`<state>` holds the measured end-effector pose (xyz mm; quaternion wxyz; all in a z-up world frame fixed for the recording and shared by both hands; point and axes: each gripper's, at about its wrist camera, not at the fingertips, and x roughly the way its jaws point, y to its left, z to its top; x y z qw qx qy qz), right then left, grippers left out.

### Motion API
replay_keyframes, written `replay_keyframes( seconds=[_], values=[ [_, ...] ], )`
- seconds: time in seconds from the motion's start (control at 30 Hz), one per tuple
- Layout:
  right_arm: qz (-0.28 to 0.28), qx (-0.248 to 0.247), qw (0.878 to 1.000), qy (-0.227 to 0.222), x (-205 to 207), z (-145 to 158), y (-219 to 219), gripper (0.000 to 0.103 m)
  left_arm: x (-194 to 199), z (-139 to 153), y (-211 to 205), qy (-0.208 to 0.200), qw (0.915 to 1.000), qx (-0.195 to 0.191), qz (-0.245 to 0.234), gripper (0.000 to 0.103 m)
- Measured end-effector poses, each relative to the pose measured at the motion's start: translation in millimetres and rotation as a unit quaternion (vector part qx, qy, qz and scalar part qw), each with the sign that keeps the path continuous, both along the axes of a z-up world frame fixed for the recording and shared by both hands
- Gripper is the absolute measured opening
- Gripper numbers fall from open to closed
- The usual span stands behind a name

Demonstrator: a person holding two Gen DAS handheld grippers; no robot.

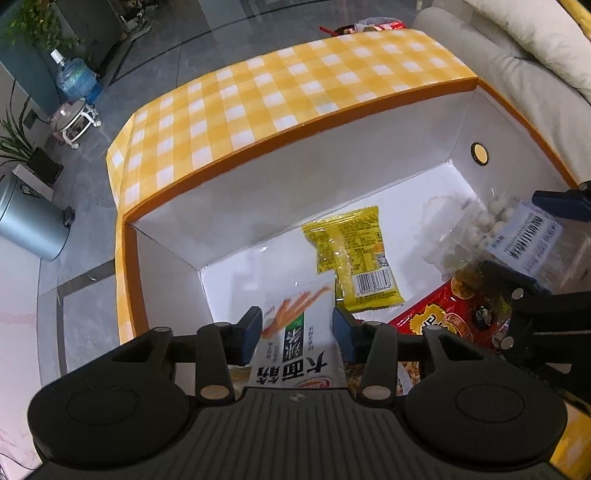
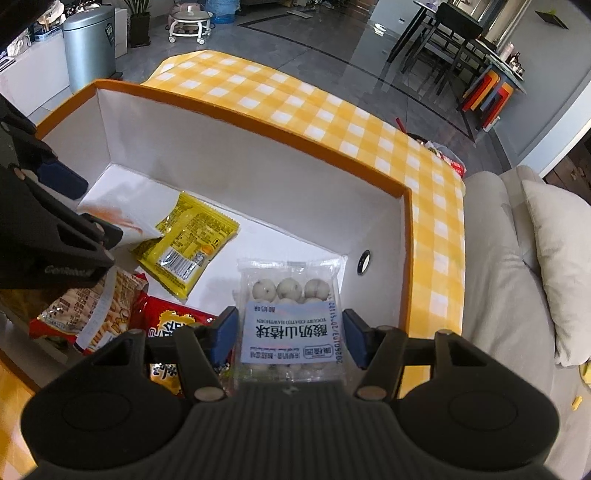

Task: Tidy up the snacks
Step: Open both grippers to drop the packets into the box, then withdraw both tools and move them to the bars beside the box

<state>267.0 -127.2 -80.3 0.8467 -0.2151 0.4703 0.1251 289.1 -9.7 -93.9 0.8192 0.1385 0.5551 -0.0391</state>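
An open box [image 1: 258, 206] with white inner walls and an orange rim sits low in a living room, its gingham yellow-and-white lid [image 1: 295, 99] folded back on the far side. Grey tiled floor stretches beyond it, with a metal bin [image 1: 33, 221], a water jug [image 1: 75, 79] and potted plants [image 1: 33, 22] at far left, dark dining chairs [image 2: 443, 40] at far right, and a pale sofa [image 2: 517, 277] with a cushion [image 2: 561, 266] just beside the box on the right.

The left tongs [image 1: 297, 328] stand apart around a white packet of stick snacks [image 1: 295, 350], whose edges meet neither pad clearly; it rests at the near left of the box floor. The right tongs [image 2: 290, 336] straddle a clear bag of white yogurt balls [image 2: 291, 314] at the near right corner, with small gaps showing at both pads. A yellow packet [image 1: 354, 258] lies flat in the middle of the white floor, and a red packet [image 1: 443, 317] lies near, between the two held-over snacks.
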Motion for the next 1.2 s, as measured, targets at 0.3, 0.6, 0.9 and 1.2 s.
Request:
replay_keyframes(
  seconds=[0.3, 0.6, 0.9, 1.2],
  values=[
    [0.005, -0.011, 1.000, -0.011, -9.2, 15.7, 3.4, 0.074, -8.4, 24.6, 0.3, -0.040, 0.9992, -0.009, 0.002, 0.079],
    [-0.006, 0.000, 1.000, -0.023, -23.7, 46.6, 0.2, 0.083, -26.0, 60.3, 0.7, -0.092, 0.9955, -0.022, 0.006, 0.085],
    [-0.026, 0.030, 0.998, -0.040, -57.2, 78.8, -6.3, 0.085, -66.7, 99.8, 0.8, -0.168, 0.9855, -0.023, -0.004, 0.086],
    [-0.029, 0.074, 0.995, -0.065, -107.5, 99.6, -13.7, 0.086, -116.3, 120.9, -4.8, -0.221, 0.9744, -0.033, -0.023, 0.086]
  ],
)
